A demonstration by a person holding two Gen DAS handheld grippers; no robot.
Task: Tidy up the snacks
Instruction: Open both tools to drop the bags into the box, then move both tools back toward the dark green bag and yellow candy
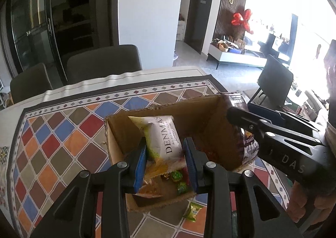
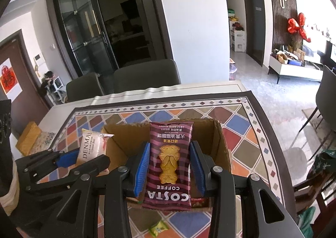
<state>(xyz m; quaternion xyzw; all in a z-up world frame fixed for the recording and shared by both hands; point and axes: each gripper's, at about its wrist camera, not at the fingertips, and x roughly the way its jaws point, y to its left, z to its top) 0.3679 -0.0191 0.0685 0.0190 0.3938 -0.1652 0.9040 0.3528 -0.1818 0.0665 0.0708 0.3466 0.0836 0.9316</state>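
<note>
A cardboard box [image 1: 201, 107] stands open on the patterned tablecloth and holds several snack packs and green candies [image 1: 181, 187]. My left gripper [image 1: 166, 164] is shut on a white Denmas snack pack [image 1: 163, 135] and holds it over the box. It also shows in the right wrist view [image 2: 92, 145], left of the box [image 2: 222, 143]. My right gripper [image 2: 170, 166] is shut on a purple Costa Coffee biscuit pack [image 2: 169, 164] above the box; in the left wrist view this pack [image 1: 250, 147] hangs at the box's right wall.
A loose green candy [image 1: 192, 211] lies on the tablecloth [image 1: 63, 137] in front of the box; it also shows in the right wrist view [image 2: 158, 227]. Grey chairs [image 1: 103, 63] stand behind the table. A yellow box [image 2: 27, 140] sits at the table's left edge.
</note>
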